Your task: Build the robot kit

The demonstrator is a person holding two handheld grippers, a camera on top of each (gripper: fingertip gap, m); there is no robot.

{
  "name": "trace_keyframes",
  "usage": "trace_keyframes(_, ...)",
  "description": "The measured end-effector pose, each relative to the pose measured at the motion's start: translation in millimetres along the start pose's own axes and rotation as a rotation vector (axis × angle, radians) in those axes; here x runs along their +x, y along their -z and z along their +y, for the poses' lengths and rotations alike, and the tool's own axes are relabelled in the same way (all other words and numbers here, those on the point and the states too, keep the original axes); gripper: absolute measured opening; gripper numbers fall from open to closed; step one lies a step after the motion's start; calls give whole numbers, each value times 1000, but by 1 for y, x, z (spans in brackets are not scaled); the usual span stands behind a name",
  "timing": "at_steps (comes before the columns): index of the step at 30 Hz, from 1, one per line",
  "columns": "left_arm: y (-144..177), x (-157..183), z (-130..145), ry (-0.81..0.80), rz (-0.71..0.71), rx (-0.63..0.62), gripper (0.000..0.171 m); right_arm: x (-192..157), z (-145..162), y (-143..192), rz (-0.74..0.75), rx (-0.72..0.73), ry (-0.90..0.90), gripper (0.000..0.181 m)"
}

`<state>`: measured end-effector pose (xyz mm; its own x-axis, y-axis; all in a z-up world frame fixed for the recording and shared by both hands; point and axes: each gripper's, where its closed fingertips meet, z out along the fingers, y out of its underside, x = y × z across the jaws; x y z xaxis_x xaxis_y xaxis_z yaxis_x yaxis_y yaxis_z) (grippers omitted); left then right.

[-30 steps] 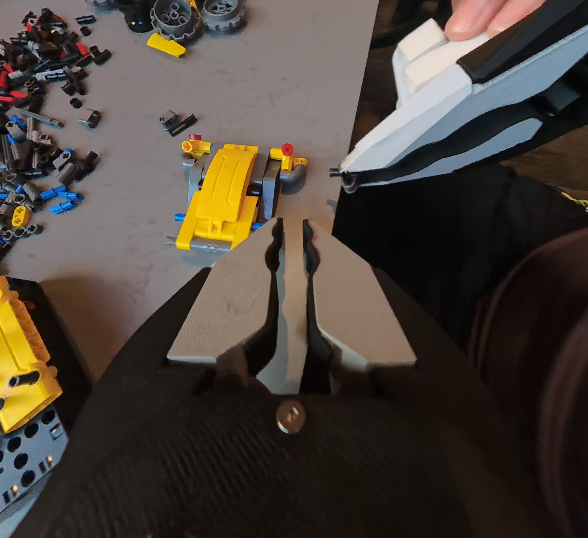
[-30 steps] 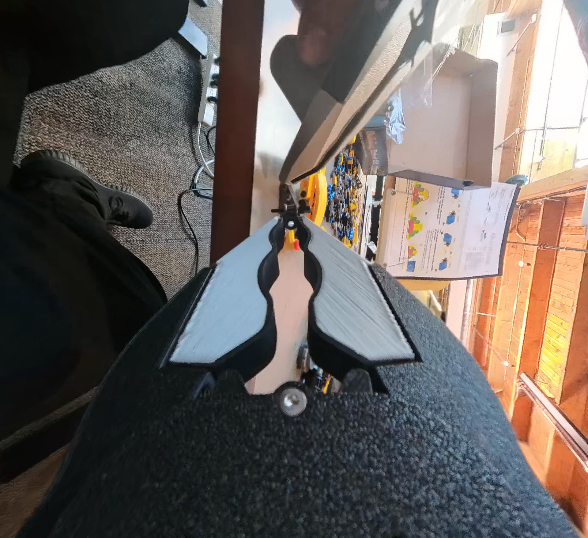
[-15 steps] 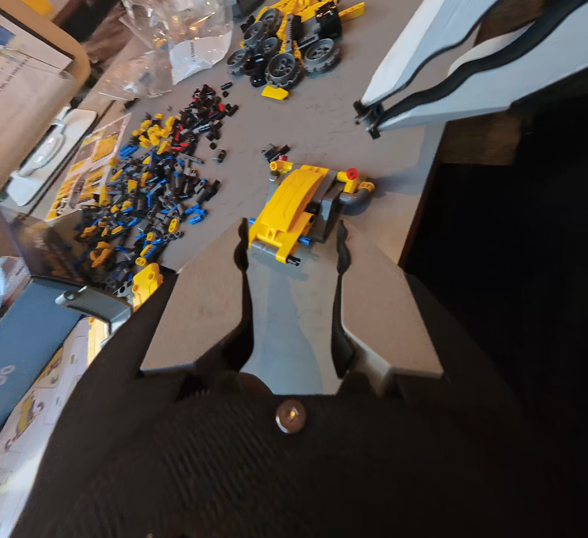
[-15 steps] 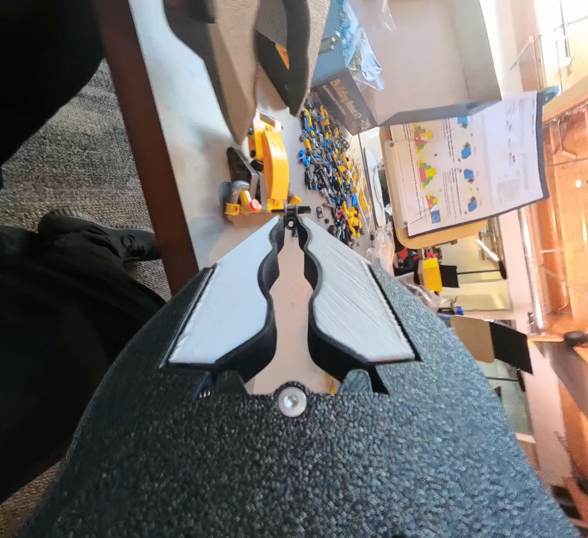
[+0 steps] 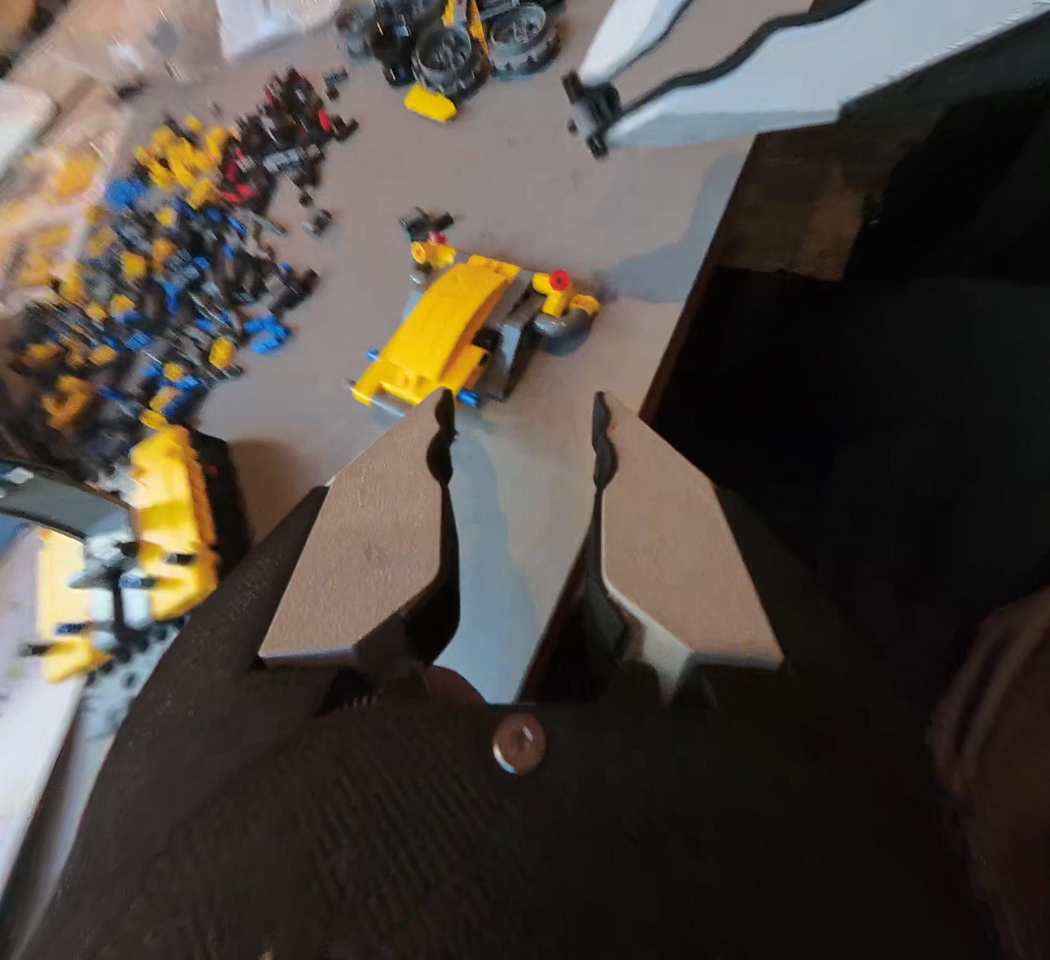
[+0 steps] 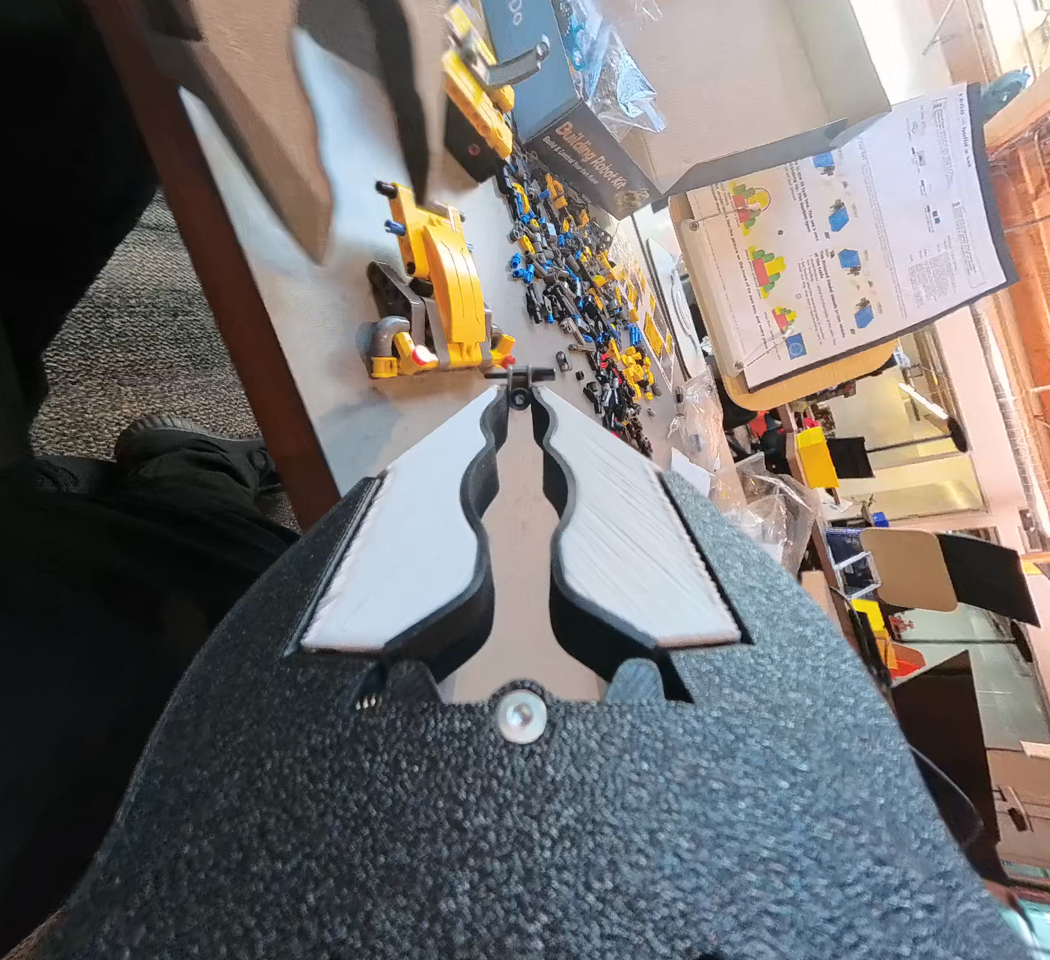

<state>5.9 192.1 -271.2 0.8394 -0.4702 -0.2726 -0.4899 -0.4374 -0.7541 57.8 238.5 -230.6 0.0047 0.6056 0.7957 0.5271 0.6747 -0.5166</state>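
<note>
Left wrist view: the left gripper point(image 5: 520, 407) hovers with fingers spread wide and empty, just short of the yellow-and-grey assembly point(image 5: 471, 333) on the bench point(image 5: 511, 183); loose pieces point(image 5: 170, 274) lie beside it.

Right wrist view: the right gripper point(image 6: 518, 393) is closed on a small black connector point(image 6: 520, 377), held above the bench near the assembly, not yet joined to it.

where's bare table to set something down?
Free: the strip of table between the yellow model and the wheeled build, and the edge strip under the open left gripper. Crowded: the loose parts pile to the left. The right gripper, pinching a small black part, hangs over the far gap.
</note>
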Motion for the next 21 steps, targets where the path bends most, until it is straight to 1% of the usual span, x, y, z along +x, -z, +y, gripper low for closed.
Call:
trace_keyframes(2,2,10,9,115,52,-33,46,7,9,-6,0,-30,-48,4)
trace_keyframes(3,3,10,12,170,64,-36,46,8,12,-9,-15,-37,-91,4)
trace_keyframes(5,4,-3,19,263,61,-44,50,7,17,-14,-58,-50,-174,4)
trace_keyframes(6,5,-10,22,306,67,-50,54,6,19,-17,-69,-57,-191,4)
trace_keyframes(8,4,-16,24,374,126,-56,58,4,22,-23,-85,-74,-183,4)
trace_keyframes(10,-1,-20,27,388,182,-78,61,1,23,-30,-110,-86,-177,4)
trace_keyframes(13,-7,-20,19,421,278,-59,55,-8,24,-41,-162,-104,-174,4)
trace_keyframes(16,-8,-16,7,451,381,-34,47,-17,32,-49,-196,-140,-158,4)
trace_keyframes(19,-5,-19,-6,453,409,28,24,-23,37,-54,-216,-152,-154,4)
trace_keyframes(20,-4,-21,-9,450,406,42,20,-22,38,-55,-214,-151,-152,4)
trace_keyframes(21,-3,-21,-12,444,401,51,19,-22,38,-55,-212,-151,-152,4)
